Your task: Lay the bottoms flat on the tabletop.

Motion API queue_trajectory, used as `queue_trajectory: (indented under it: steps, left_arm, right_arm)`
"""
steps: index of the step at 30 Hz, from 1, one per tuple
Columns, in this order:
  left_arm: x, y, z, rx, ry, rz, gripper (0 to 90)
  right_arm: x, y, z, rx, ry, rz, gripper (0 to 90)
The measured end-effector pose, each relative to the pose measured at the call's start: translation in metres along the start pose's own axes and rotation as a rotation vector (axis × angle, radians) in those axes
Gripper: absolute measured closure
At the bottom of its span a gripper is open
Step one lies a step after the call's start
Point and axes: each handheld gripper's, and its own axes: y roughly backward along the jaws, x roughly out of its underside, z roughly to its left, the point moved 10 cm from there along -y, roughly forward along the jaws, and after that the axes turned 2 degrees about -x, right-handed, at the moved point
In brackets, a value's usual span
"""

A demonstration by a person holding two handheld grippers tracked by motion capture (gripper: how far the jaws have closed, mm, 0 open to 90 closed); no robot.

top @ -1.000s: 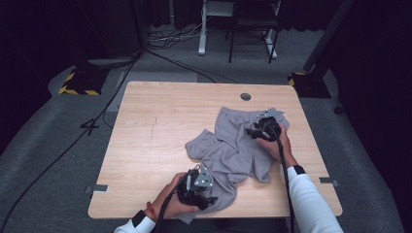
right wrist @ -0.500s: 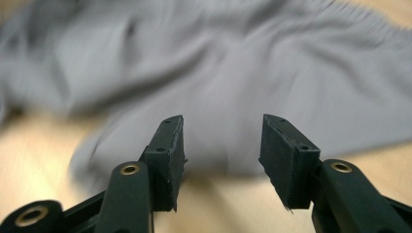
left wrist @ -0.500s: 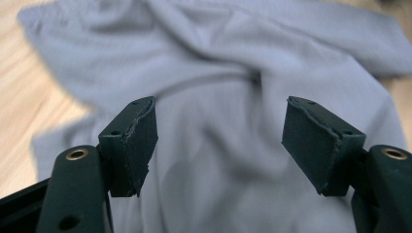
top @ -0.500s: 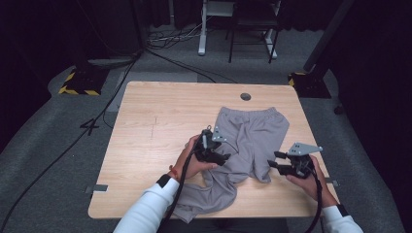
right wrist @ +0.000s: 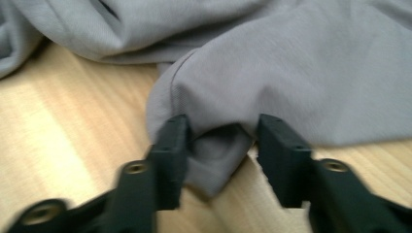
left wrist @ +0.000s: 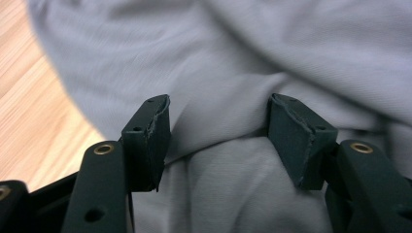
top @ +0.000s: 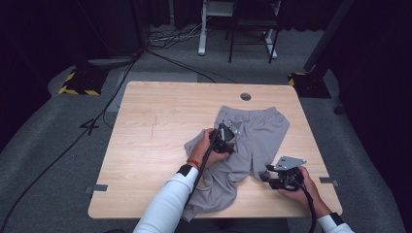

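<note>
Left tool [top: 224,137]: jaws closing, a fold of shorts [top: 262,133] between them, not clamped. Right tool [top: 268,174]: jaws closing around the hem corner, not clamped, on worktop [top: 155,126].

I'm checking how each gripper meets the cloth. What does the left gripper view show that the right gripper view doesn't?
Left gripper view: the left gripper straddles a raised fold in the middle of the grey shorts, jaws apart and just closing, with cloth between them.

Right gripper view: the right gripper brackets a folded corner at the shorts' edge, lying on bare table; its jaws have also been closing, and a gap remains beside one pad.

Both: two black jaws, grey fabric between them, and light wood tabletop.
</note>
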Motion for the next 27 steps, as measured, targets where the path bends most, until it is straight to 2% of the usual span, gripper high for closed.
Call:
queue_trajectory:
  steps: [1, 2, 3, 5, 6, 7, 9, 10, 11, 12, 13, 15, 17, 19, 20, 21, 23, 25, 27]
  left_arm:
    - [0.000, 0.000, 0.000, 0.000, 0.000, 0.000, 44.2]
    - [0.004, 0.000, 0.010, -0.024, 0.014, 0.009, 44.9]
    - [0.006, 0.001, 0.016, -0.042, 0.022, 0.012, 45.3]
    - [0.013, 0.003, 0.028, -0.059, 0.041, 0.023, 47.0]
    - [0.017, 0.005, 0.035, -0.066, 0.049, 0.032, 47.0]
    - [0.022, 0.007, 0.042, -0.069, 0.067, 0.043, 46.9]
    - [0.032, 0.011, 0.052, -0.040, 0.099, 0.042, 46.6]
    - [0.032, 0.011, 0.052, -0.040, 0.099, 0.042, 46.5]
    - [0.042, 0.016, 0.059, -0.010, 0.129, 0.044, 46.4]
    - [0.046, 0.018, 0.066, -0.060, 0.124, 0.053, 47.1]
    - [0.051, 0.021, 0.071, -0.078, 0.124, 0.060, 47.3]
    - [0.061, 0.026, 0.078, -0.054, 0.151, 0.060, 47.4]
    - [0.069, 0.031, 0.083, -0.053, 0.173, 0.057, 46.0]
    - [0.073, 0.033, 0.083, -0.046, 0.178, 0.057, 44.7]
    - [0.079, 0.038, 0.082, -0.036, 0.175, 0.051, 44.7]
    - [0.082, 0.040, 0.080, -0.035, 0.164, 0.046, 44.8]
    - [0.088, 0.045, 0.076, -0.030, 0.158, 0.029, 45.6]
    - [0.096, 0.052, 0.068, -0.003, 0.159, 0.009, 46.2]
    - [0.106, 0.058, 0.060, 0.029, 0.170, -0.004, 46.1]
  right_arm:
    - [0.000, 0.000, 0.000, 0.000, 0.000, 0.000, 59.1]
    - [0.000, -0.001, -0.004, 0.030, -0.009, 0.002, 69.2]
    - [0.000, 0.000, -0.005, 0.039, -0.008, 0.006, 74.9]
    - [0.002, 0.001, -0.010, 0.071, -0.006, 0.015, 82.6]
    - [0.003, 0.002, -0.012, 0.071, -0.013, 0.015, 86.0]
    - [0.004, 0.004, -0.015, 0.078, -0.019, 0.014, 86.8]
    - [0.002, 0.009, -0.020, 0.085, -0.038, -0.008, 87.1]
    - [0.002, 0.009, -0.020, 0.085, -0.038, -0.008, 87.1]
    - [-0.004, 0.016, -0.023, 0.083, -0.048, -0.042, 87.6]
    - [-0.007, 0.020, -0.025, 0.093, -0.051, -0.056, 89.9]
    - [-0.010, 0.024, -0.029, 0.118, -0.052, -0.067, 89.9]
    - [-0.017, 0.034, -0.036, 0.124, -0.079, -0.112, 90.0]
    - [-0.025, 0.044, -0.042, 0.134, -0.097, -0.153, 90.0]
    - [-0.029, 0.047, -0.042, 0.122, -0.103, -0.167, 89.9]
    - [-0.031, 0.046, -0.034, 0.062, -0.080, -0.162, 84.7]
    - [-0.031, 0.043, -0.028, 0.047, -0.053, -0.161, 79.4]
    - [-0.028, 0.031, -0.015, 0.018, -0.023, -0.129, 69.9]
    - [-0.025, 0.018, -0.002, -0.040, -0.001, -0.104, 65.1]
    - [-0.023, 0.008, 0.008, -0.069, 0.023, -0.085, 61.8]
